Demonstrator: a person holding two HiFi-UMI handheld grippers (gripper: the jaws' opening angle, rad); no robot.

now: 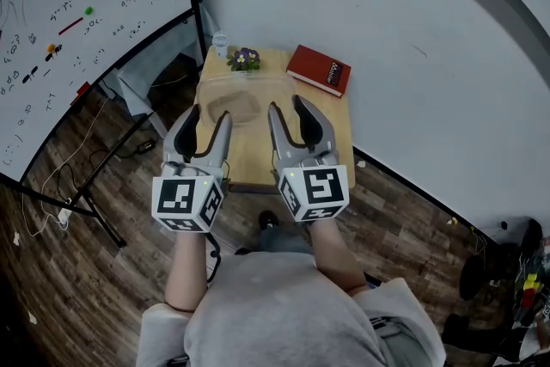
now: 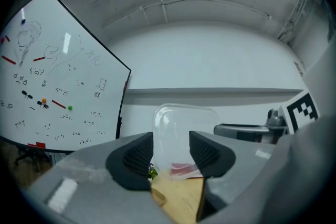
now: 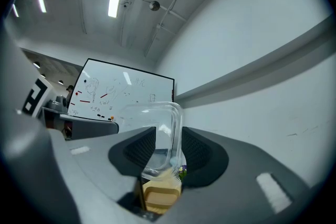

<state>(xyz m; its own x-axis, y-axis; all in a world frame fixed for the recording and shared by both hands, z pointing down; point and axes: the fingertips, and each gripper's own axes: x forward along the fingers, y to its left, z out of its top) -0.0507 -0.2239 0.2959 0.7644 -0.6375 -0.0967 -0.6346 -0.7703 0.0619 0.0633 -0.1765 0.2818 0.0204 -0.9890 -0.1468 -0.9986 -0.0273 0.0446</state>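
Observation:
A clear plastic container (image 1: 234, 94) stands on a small wooden table (image 1: 335, 120) against the wall. My left gripper (image 1: 208, 118) hovers at the table's near left, open, and the container (image 2: 185, 134) shows beyond the gap of its jaws (image 2: 170, 152). On the right my right gripper (image 1: 289, 107) is open too. The container's rim (image 3: 163, 134) lines up with the gap of its jaws (image 3: 169, 152); I see no pad touching it. Neither gripper holds anything.
A red book (image 1: 319, 70) lies at the table's back right. A small pot of purple flowers (image 1: 244, 58) and a little clear bottle (image 1: 220, 43) stand at the back left. A whiteboard (image 1: 77, 13) on a stand (image 1: 94, 202) is left, with cables on the floor.

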